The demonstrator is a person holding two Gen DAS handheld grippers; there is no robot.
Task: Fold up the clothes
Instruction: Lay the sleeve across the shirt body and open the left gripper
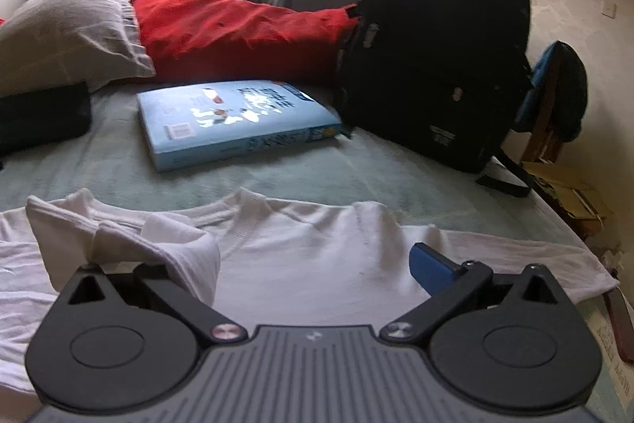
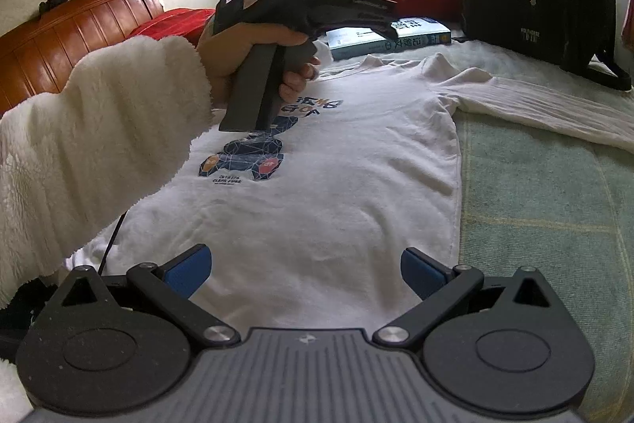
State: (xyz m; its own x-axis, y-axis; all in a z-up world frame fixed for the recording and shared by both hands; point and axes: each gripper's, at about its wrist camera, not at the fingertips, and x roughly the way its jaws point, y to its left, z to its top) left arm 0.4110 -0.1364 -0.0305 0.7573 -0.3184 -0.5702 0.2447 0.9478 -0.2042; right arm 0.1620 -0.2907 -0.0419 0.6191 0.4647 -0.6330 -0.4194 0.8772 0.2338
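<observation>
White cotton knit, soft and light: that is what I am working with, a long-sleeved shirt [image 2: 337, 161] spread face up on the pale green bed cover [image 2: 535, 193], its neck toward the book [image 1: 233, 121] and the black backpack [image 1: 436, 46].

I judge it will drape and slump the moment I lift it, with no stiffness to keep a fold line straight, so I expect to grip doubled edges, not a single layer. The ribbed cuff, the shoulder seam and the hem look like the firmest places to hold; the flat middle of the chest would only bunch. It does not look slippery, and nothing about it seems fragile.

A dark blue geometric print with 2 orange spots and some lettering sits on the chest. The sleeve on my right side [image 2: 547, 110] lies stretched out across the cover toward the bed's edge. The other sleeve is gathered up: a wad of it [image 1: 130, 244] drapes over 1 finger of my left gripper [image 1: 273, 264], while the blue pad [image 1: 432, 264] of the opposite finger stands well away, so those fingers are apart and not clamped.

My right gripper [image 2: 305, 268] hovers low over the lower body of the shirt, near the hem, its 2 fingers spread wide with nothing between them.
</observation>
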